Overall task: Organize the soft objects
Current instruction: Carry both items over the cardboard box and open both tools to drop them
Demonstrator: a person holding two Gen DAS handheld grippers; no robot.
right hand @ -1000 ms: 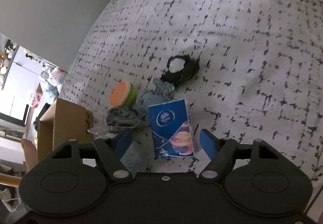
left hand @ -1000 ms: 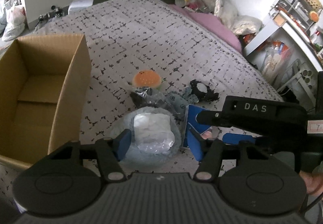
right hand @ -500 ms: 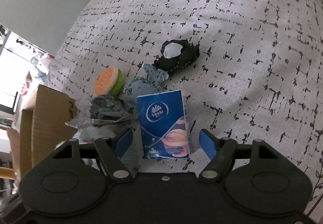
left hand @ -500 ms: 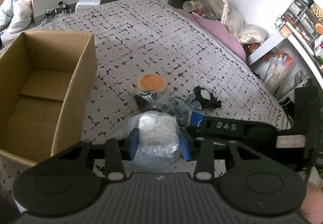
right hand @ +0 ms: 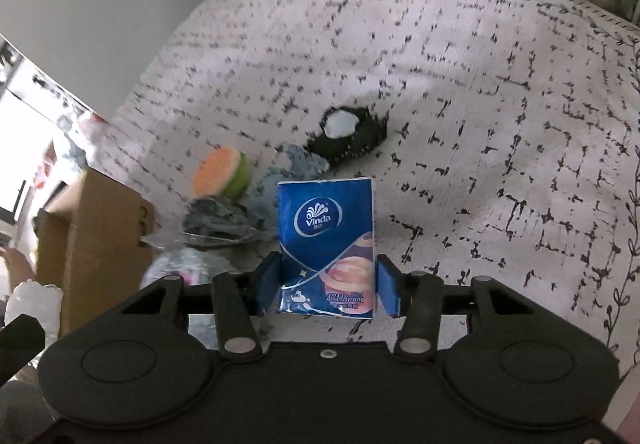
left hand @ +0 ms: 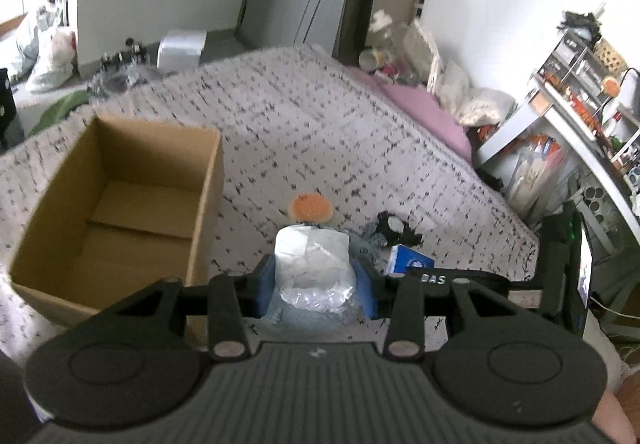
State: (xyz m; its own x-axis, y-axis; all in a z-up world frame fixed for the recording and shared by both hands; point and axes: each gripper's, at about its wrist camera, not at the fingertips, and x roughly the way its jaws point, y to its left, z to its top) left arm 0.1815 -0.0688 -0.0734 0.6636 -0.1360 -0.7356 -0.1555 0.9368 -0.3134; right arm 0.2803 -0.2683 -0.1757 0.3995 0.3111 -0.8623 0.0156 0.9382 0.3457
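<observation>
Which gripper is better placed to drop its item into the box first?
Left. The left gripper holds the white packet right beside the open box; the right gripper sits farther off.

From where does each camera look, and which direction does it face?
Left wrist: sits on the left hand-held gripper, faces across the bed toward the cardboard box; holds a plastic-wrapped white packet.
Right wrist: sits on the right hand-held gripper, faces down the bed; holds a blue tissue pack.
Shared: box, orange burger toy, tissue pack.
</observation>
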